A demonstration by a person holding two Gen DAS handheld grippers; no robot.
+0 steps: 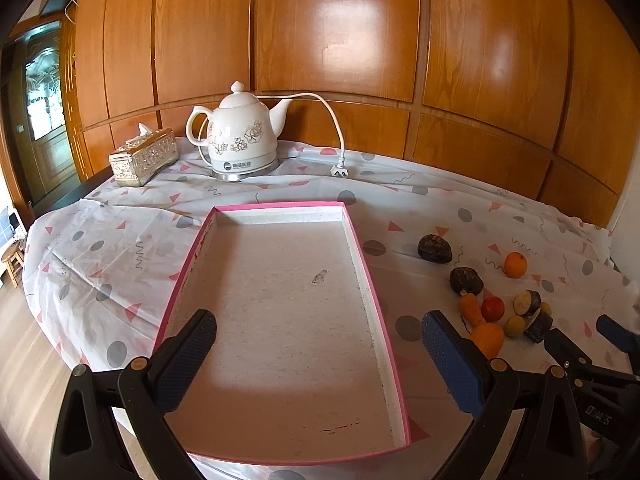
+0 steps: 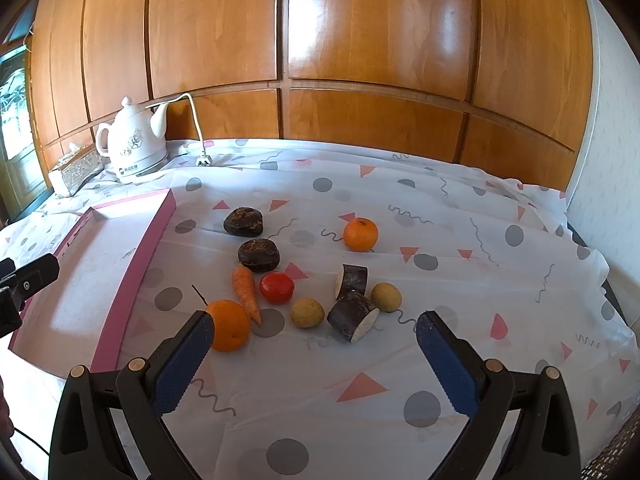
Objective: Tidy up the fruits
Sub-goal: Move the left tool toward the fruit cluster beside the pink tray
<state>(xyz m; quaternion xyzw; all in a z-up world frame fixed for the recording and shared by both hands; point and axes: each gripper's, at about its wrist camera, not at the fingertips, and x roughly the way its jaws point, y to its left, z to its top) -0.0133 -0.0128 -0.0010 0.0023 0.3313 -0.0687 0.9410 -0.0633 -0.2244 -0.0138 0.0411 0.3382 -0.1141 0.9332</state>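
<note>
right gripper [image 2: 312, 340]: jaws wide apart, empty, hovering over the fruit, likely lining up a pick | left gripper [image 1: 320, 348]: jaws wide, empty, above the pink tray [image 1: 362, 248] | fruits: orange [image 2: 228, 324] nearest, all on tabletop [image 2: 460, 216] beside the bare tray.

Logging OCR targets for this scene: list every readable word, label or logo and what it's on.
Kettle base: round logo plus a short line of characters, too small to read in either view.
Gripper body, lower right of the left wrist view: white lettering, upside down and blurred, not readable.
Pink tray, tissue box, tablecloth: no text visible.
</note>
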